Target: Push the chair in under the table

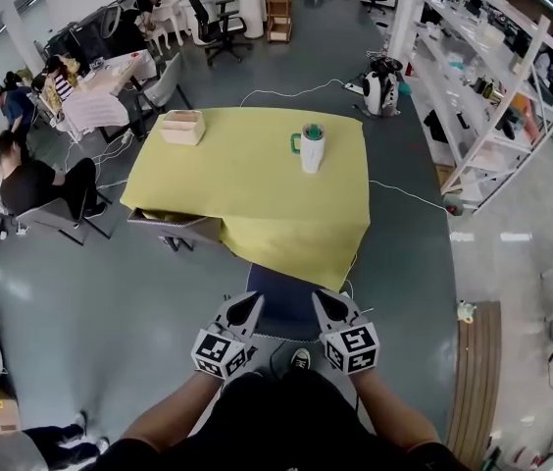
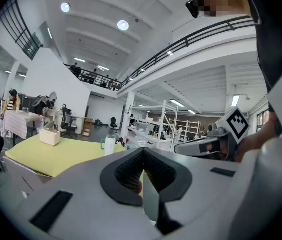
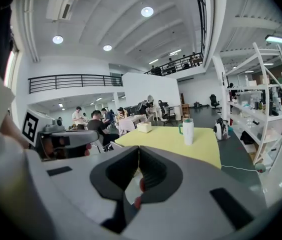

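Left of the table [image 1: 247, 180], which is draped in a yellow cloth, we see seated people [image 1: 22, 180] at other desks. A grey chair [image 1: 174, 226] is tucked at the table's near left corner. On the table's far left part sits a beige box [image 1: 182, 126].

At the table's near edge, the left gripper [image 1: 250, 307] has its jaws pressed together with nothing between them. Its tip lies over the left side of the dark blue chair [image 1: 286, 307]. This chair stands at the middle of the table's near side, its front already under the hanging cloth and its rear part sticking out towards us. We cannot tell whether the grippers touch it.

A white tumbler [image 1: 312, 148] with a green handle stands upright on the table's right half. The right gripper [image 1: 324, 304] is over the chair's right side, its jaws likewise closed and empty. Right of the table, well apart, runs white shelving [image 1: 492, 86].
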Motion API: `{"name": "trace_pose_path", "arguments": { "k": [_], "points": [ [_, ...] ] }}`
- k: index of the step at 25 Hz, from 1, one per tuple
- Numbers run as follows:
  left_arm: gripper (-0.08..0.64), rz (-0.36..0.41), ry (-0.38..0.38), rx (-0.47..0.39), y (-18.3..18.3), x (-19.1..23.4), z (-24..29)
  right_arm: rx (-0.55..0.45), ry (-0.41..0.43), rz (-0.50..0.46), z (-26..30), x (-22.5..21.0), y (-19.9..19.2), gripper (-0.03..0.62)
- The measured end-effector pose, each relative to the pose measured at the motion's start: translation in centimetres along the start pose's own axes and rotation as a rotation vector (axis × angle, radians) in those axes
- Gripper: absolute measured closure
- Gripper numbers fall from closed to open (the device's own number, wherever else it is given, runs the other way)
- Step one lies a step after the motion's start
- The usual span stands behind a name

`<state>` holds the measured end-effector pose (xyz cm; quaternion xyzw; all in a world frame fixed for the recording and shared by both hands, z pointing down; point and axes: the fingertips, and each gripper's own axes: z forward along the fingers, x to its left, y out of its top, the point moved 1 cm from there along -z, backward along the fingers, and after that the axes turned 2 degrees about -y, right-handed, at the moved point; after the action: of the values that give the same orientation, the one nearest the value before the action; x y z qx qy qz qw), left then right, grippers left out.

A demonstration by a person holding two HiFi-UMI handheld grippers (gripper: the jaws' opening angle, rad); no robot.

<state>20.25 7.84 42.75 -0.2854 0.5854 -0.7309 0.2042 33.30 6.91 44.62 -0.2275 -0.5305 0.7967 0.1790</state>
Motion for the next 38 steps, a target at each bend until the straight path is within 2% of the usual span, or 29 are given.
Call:
{"name": "trace_pose_path", "arguments": {
  "k": [6,17,21,30,38],
  "points": [
    [0.552,0.015,0.047,0.007,-0.2,2.1,0.7,0.025,0.043,-0.019,2.8,-0.9,-0.3,0.577],
    [0.554,-0.028,-0.025,0.023,-1.0,5.3,2.5,0.001,0.014,0.020,6.5,-0.9,0.9,0.578],
    [0.552,-0.019,-0.043,0.025,-1.5,6.2,2.6,0.014,0.000,0.013,7.4,-1.1,0.4,0.578],
    [0.554,-0.047,-0.066,0.097,-5.3,9.0,2.4,0.117,-0.023,0.009,9.5,-0.4,-3.4,0.578],
    [0.552,-0.058,-0.075,0.192,-10.0,9.9,2.4,0.217,-0.027,0.033,10.1,0.2,-9.5,0.578]
  ]
}}
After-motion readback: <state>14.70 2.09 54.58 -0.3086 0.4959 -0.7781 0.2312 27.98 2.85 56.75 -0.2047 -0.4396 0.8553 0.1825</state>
